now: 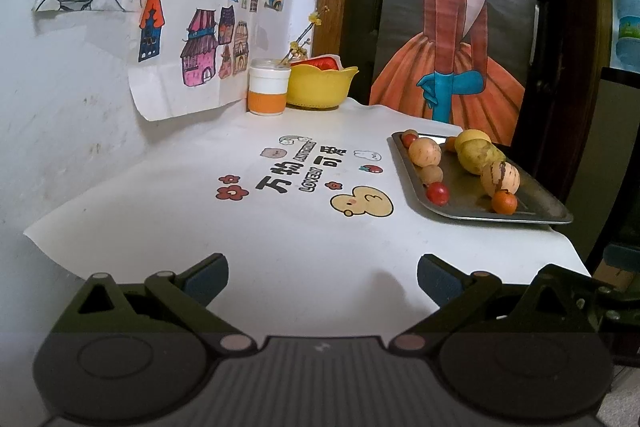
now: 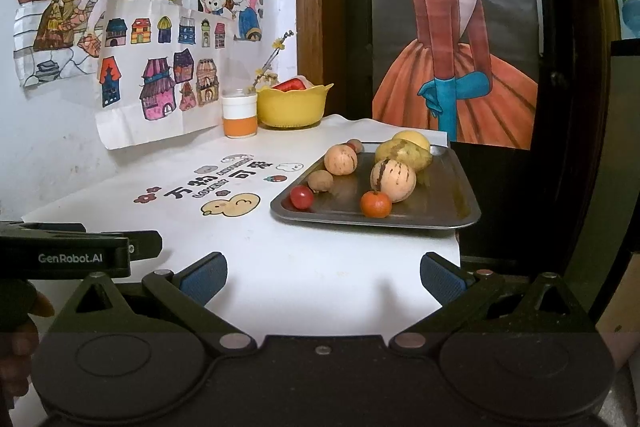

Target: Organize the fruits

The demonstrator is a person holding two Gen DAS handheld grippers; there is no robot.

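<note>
Both grippers (image 1: 322,277) (image 2: 323,277) agape, apparently empty, short of fruit tray (image 2: 440,219)

Grey rectangular metal tray (image 2: 460,203): dull brushed finish, faintly reflective, stained. White printed sheet covering the desk (image 2: 300,259): smooth, matt, paper-like; yellow scalloped plastic bowl (image 2: 292,107): smooth, slight sheen. Black plastic right tongs (image 2: 323,277): matt, with ribbed blue pads (image 2: 202,277); small red round tomato (image 2: 301,197): glossy skin.
</note>
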